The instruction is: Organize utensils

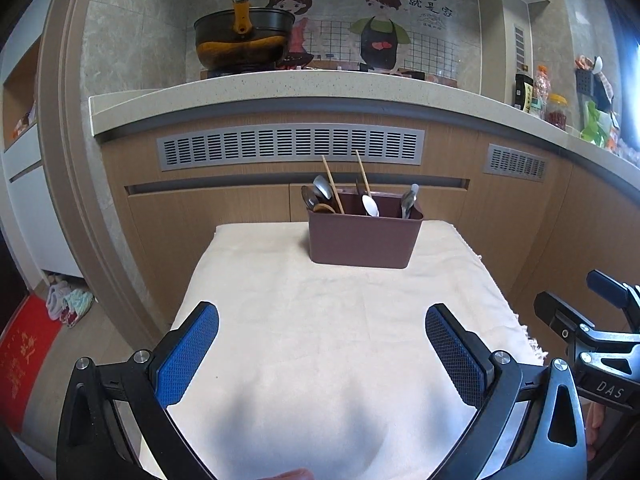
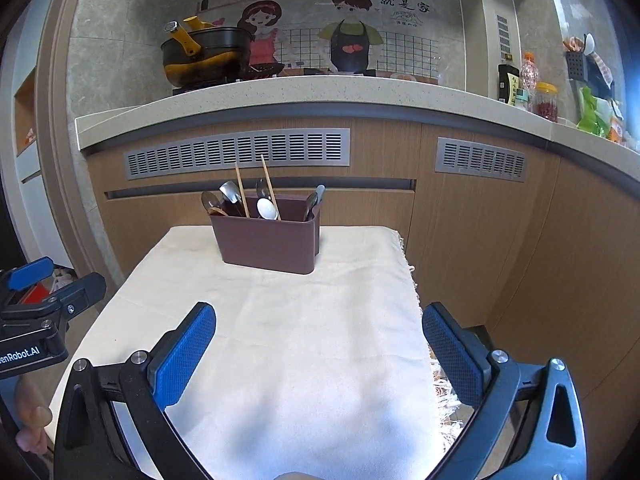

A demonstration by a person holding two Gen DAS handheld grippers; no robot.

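Observation:
A brown utensil holder (image 1: 364,238) stands at the far end of a cloth-covered table (image 1: 320,340); it also shows in the right wrist view (image 2: 268,242). In it stand several spoons (image 1: 370,205) and two wooden chopsticks (image 1: 333,184). My left gripper (image 1: 322,354) is open and empty, held above the near part of the cloth. My right gripper (image 2: 320,356) is open and empty over the cloth's right side. Each gripper shows at the edge of the other's view: the right one (image 1: 580,312) and the left one (image 2: 56,288).
A kitchen counter (image 1: 280,92) with cabinets runs behind the table. A black and yellow pot (image 1: 244,40) sits on the stove. Bottles and jars (image 1: 544,96) stand at the counter's right. A red mat (image 1: 24,360) lies on the floor at left.

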